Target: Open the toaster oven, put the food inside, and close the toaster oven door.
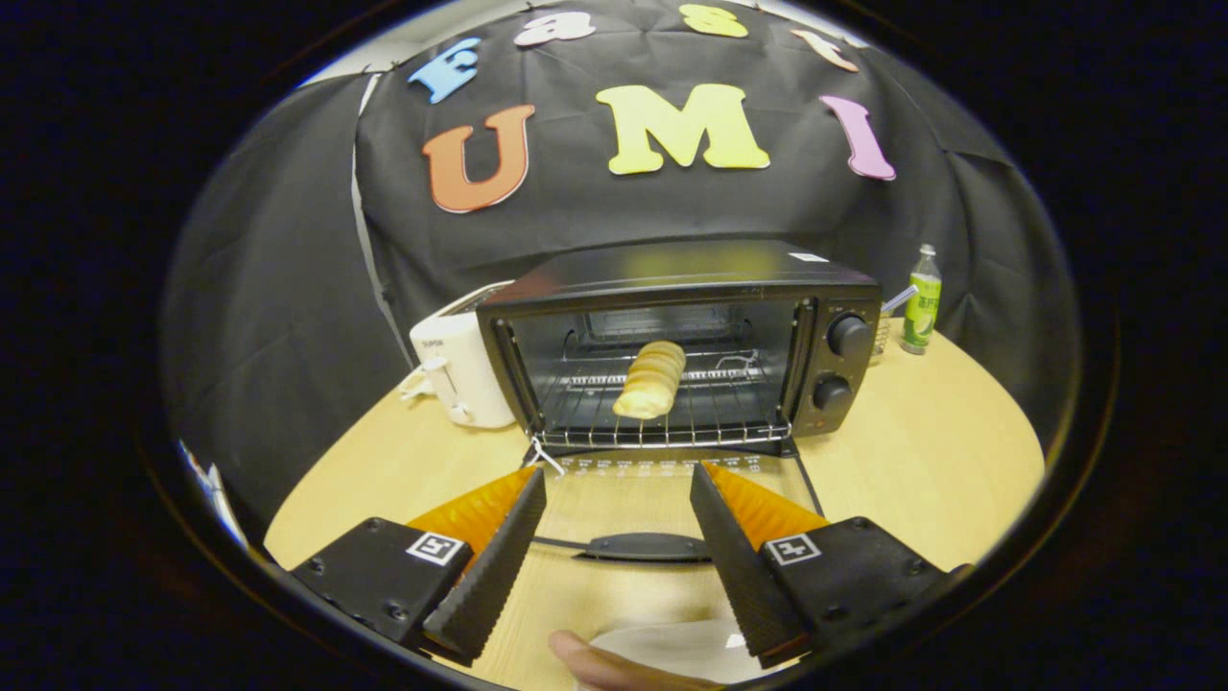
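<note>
While the door lies flat, my entries:
Claw [617, 523]: released, fingers spread, empty, above the door.
Bread roll [650, 379]: on the toaster oven [681, 336] rack; light, soft, crushable.
Door handle [645, 547]: between my fingers; stiff bar, I judge it the hold for closing.
Door glass [624, 489]: likely slippery, hinged, resting toward the table [921, 451].

Staged recording booth, not a real kitchen. Black cloth wall [288, 288] drapes behind and around a light wooden bench [921, 451]. Kitchen props on bench: black toaster oven [681, 336], white pop-up toaster [460, 365], green-labelled bottle [922, 299]. Pale strip above the cloth is possibly a room wall; fisheye edge unclear.
</note>
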A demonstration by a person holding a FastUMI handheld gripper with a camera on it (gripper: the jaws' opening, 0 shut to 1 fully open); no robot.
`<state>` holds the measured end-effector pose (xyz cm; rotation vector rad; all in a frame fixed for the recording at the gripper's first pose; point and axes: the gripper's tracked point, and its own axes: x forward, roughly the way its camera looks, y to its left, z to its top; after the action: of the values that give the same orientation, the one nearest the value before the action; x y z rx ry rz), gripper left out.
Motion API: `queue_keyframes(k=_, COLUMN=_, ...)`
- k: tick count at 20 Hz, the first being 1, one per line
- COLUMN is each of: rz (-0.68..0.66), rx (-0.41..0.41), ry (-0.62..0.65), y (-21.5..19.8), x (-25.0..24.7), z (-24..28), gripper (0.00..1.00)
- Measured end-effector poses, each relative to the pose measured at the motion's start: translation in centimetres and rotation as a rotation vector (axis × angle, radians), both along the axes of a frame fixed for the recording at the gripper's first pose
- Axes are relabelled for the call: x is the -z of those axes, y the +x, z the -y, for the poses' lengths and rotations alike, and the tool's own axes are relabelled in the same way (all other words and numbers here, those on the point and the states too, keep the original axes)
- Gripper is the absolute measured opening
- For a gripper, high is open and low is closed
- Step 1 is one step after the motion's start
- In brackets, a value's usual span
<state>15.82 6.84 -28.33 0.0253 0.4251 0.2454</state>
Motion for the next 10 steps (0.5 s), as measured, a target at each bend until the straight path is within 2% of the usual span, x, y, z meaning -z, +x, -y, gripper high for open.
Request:
queue_keyframes(k=3, rz=0.005, rx=0.007, ry=-0.035, y=-1.7, x=1.6, z=-0.3, gripper=0.99)
queue_keyframes(k=10, rz=-0.078, rx=0.049, ry=-0.022, y=-3.3, x=4.5, z=-1.0, gripper=0.99)
